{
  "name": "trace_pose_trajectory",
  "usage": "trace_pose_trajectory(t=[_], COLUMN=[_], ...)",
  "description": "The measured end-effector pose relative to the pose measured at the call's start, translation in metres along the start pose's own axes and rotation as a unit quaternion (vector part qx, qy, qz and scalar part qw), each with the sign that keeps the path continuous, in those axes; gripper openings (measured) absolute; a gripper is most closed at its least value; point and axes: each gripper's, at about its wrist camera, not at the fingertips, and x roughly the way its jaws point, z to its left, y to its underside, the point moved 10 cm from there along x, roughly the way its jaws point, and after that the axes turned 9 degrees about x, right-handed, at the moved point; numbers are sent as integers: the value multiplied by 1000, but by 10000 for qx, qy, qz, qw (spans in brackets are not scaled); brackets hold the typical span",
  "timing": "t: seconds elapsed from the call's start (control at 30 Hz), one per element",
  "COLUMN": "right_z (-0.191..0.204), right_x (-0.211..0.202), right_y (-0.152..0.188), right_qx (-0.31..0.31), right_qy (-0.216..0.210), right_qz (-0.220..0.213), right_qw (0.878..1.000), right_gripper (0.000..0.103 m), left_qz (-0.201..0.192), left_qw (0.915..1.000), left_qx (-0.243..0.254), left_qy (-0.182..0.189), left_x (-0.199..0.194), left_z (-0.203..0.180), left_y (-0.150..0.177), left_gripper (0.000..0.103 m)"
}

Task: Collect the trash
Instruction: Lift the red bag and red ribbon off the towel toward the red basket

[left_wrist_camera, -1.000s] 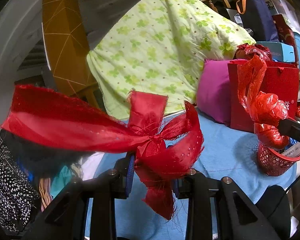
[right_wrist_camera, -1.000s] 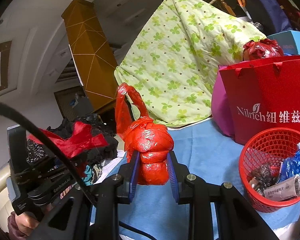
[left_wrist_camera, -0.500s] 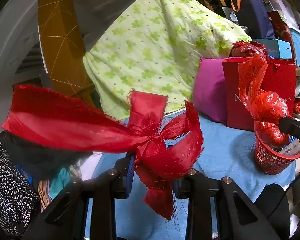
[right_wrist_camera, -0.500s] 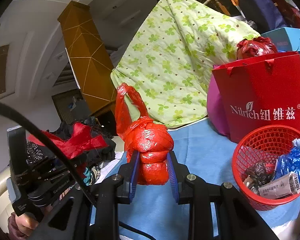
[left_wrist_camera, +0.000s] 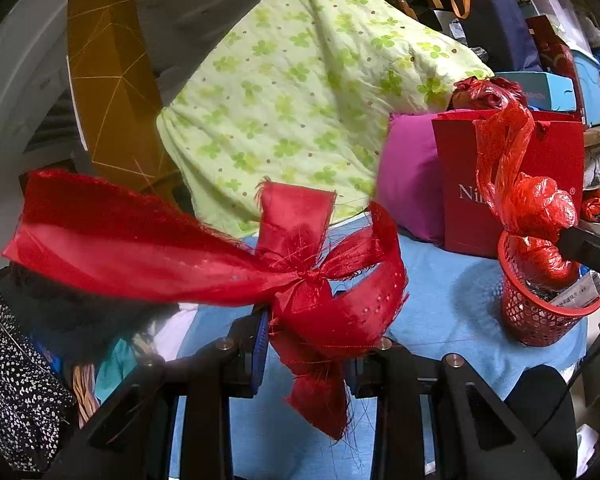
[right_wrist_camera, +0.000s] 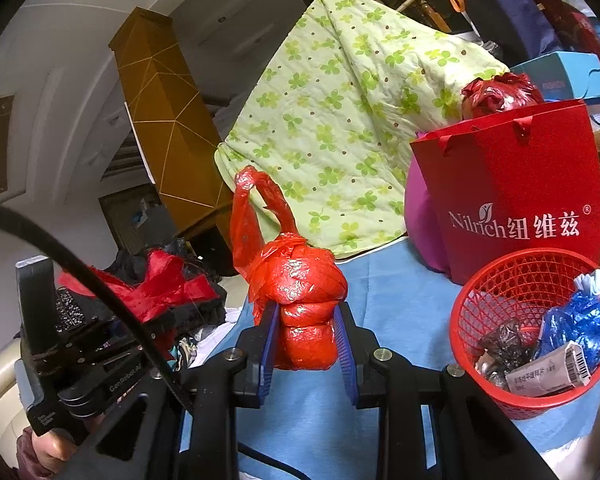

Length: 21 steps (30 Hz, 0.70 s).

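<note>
My left gripper (left_wrist_camera: 305, 350) is shut on a frayed red ribbon bow (left_wrist_camera: 300, 276), whose long tail stretches off to the left. My right gripper (right_wrist_camera: 306, 340) is shut on a knotted red plastic bag (right_wrist_camera: 300, 300), held in the air left of the red mesh basket (right_wrist_camera: 500, 280). That basket holds several wrappers and a blue foil piece. In the left wrist view the red plastic bag (left_wrist_camera: 532, 208) hangs just above the basket (left_wrist_camera: 536, 320) at the right. The right wrist view shows the left gripper (right_wrist_camera: 112, 320) with the bow (right_wrist_camera: 156, 288) at lower left.
A blue cloth (right_wrist_camera: 388, 292) covers the table. Behind stand a red paper bag (right_wrist_camera: 520, 184), a magenta cushion (left_wrist_camera: 412, 184) and a green clover quilt (left_wrist_camera: 300, 100). Clothes (left_wrist_camera: 20, 360) pile at the left. A brown cabinet (right_wrist_camera: 168, 120) stands behind, and a hand (right_wrist_camera: 48, 448) holds the left gripper.
The basket has drifted slightly left in the right wrist view; otherwise both grippers hold their loads almost still.
</note>
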Motion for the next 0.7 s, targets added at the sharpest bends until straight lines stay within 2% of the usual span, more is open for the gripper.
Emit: trace_pose_trajectory(t=[0.7], right_z=[-31], right_x=[-27], right_y=[-14], right_qx=[198], right_qy=[231], right_qz=[-225], right_qw=[9993], right_gripper=[30], left_qz=[-111], left_qw=[9995], left_qx=[211], left_qy=[220], left_x=[1], left_z=[-33], left_y=[-16], left_gripper=[32])
